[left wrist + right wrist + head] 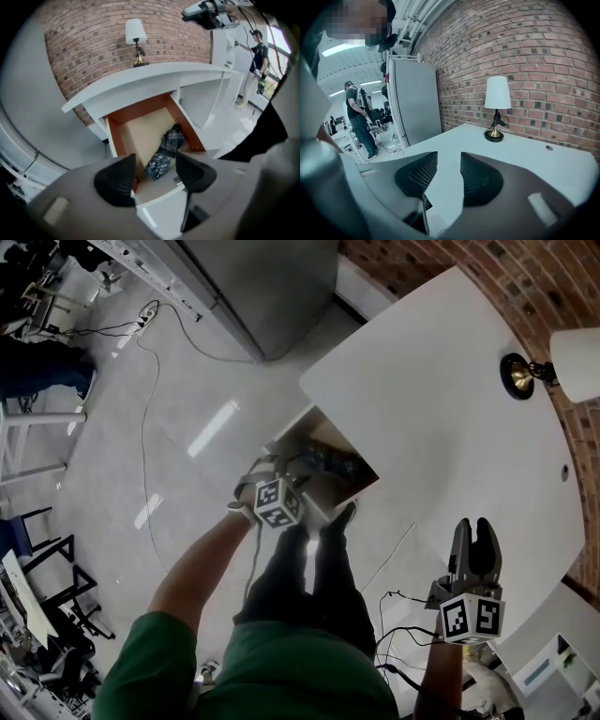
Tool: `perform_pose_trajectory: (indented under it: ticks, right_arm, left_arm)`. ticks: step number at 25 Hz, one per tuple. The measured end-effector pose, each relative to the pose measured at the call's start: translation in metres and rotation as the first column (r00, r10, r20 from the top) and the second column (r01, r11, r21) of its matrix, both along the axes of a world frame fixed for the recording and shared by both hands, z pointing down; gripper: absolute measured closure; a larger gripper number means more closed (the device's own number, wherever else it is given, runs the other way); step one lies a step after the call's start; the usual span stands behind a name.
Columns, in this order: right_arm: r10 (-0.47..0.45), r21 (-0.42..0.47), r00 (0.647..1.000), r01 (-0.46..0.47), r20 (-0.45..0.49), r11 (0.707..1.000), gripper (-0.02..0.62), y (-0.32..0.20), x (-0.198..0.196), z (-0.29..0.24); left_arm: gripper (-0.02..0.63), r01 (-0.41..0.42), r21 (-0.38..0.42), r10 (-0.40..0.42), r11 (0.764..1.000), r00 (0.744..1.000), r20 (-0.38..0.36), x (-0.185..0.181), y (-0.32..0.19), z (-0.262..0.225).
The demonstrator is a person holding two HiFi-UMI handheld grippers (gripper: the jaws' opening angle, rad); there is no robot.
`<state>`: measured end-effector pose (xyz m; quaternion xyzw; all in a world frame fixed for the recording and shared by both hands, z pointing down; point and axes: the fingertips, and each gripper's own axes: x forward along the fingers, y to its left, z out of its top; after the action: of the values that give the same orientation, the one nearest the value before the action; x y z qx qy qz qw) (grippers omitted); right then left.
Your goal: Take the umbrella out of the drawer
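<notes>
The big white desk (450, 409) has the drawer (140, 131) pulled out from under it, wide open. The folded checked umbrella (164, 152) lies inside the drawer, close to one side wall, with its dark end toward the back of the drawer. The left gripper (155, 161) hangs above the front of the drawer and points down into it. Its jaws are apart and hold nothing. The umbrella shows between them but is well below and not touched. The right gripper (449, 159) is well away from the drawer, over the desk top, with its jaws a little apart and nothing in them. To do this step well, the left gripper should likely go straight down into the drawer with its jaws wide. It should put one jaw on each side of the umbrella's middle and stay off the drawer's side wall before it squeezes.
</notes>
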<state>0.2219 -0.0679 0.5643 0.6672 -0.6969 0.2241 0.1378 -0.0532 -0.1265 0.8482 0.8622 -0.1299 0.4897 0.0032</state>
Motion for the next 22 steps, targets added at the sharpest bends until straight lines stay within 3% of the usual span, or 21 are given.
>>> perform_pose_trajectory:
  ticks: [4, 9, 15, 22]
  right_arm:
    - [0.024, -0.035, 1.0, -0.025, -0.01, 0.999, 0.453, 0.006, 0.012, 0.017]
    - [0.03, -0.064, 0.999, -0.032, -0.036, 0.997, 0.453, 0.014, 0.027, 0.035]
    - [0.038, -0.08, 0.998, -0.042, -0.049, 0.996, 0.453, 0.018, 0.048, 0.065]
    - [0.041, -0.056, 0.996, -0.045, -0.078, 0.997, 0.453, 0.014, 0.068, 0.073]
  left_arm:
    - [0.334, -0.029, -0.054, 0.031, 0.998, 0.999, 0.038, 0.013, 0.007, 0.037]
    - [0.327, -0.125, -0.036, 0.128, 0.992, 0.987, 0.094, 0.037, 0.008, 0.073]
    - [0.314, -0.288, -0.015, 0.286, 0.957, 0.94, 0.188, 0.062, 0.01, 0.121]
    - [0.283, -0.388, -0.055, 0.385, 0.92, 0.87, 0.31, 0.08, 0.009, 0.173]
